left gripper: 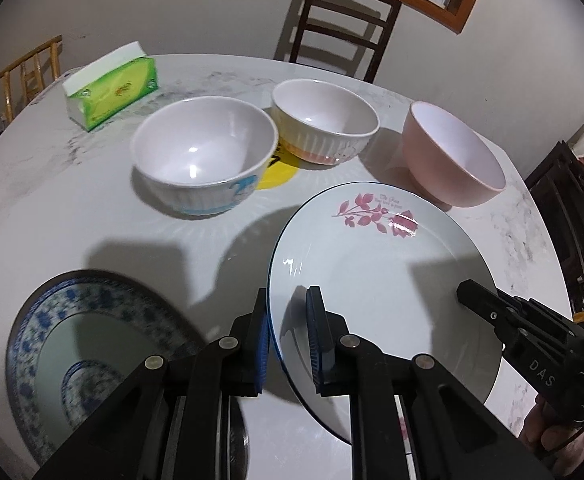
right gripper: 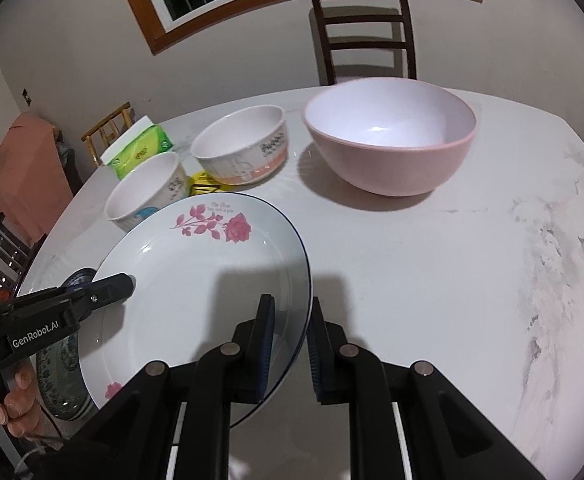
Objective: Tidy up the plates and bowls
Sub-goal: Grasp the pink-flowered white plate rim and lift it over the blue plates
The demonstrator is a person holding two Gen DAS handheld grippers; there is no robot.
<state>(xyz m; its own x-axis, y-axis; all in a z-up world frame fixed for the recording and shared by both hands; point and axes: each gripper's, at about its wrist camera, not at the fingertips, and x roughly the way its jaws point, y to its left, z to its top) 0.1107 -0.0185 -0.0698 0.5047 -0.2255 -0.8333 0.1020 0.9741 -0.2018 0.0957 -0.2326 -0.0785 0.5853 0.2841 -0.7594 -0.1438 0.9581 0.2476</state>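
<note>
Left wrist view: the left gripper (left gripper: 288, 340) straddles the near-left rim of a rose plate (left gripper: 376, 280), 1 finger outside the rim and 1 over the plate's face. A small gap shows on each side of the rim, so I cannot tell whether the fingers clamp it. The plate is tilted, its left edge raised above the pale marbled counter (left gripper: 92, 216). The right gripper (left gripper: 468, 294) reaches in from the right, its tip over the plate's right side. To the left, lower down, a blue-patterned plate (left gripper: 92, 340) lies flat on the counter. Beyond stand 3 bowls in a row: a white bowl (left gripper: 204, 156) with blue print, a ribbed bowl (left gripper: 324, 120) with an orange band, and a pink bowl (left gripper: 452, 156). A yellow sticker (left gripper: 278, 170) shows between the first 2. A green tissue pack (left gripper: 112, 88) sits far left, and a dark chair (left gripper: 344, 28) stands behind.

Right wrist view: the right gripper (right gripper: 290, 340) straddles the rose plate's (right gripper: 196, 280) right rim, again with slight gaps, so the grip is unclear. The left gripper (right gripper: 126, 282), held by a hand (right gripper: 16, 404), meets the plate's left rim. The blue-patterned plate (right gripper: 58, 376) peeks out beneath. The pink bowl (right gripper: 390, 140) stands upright just beyond, apart from the plate.
</note>
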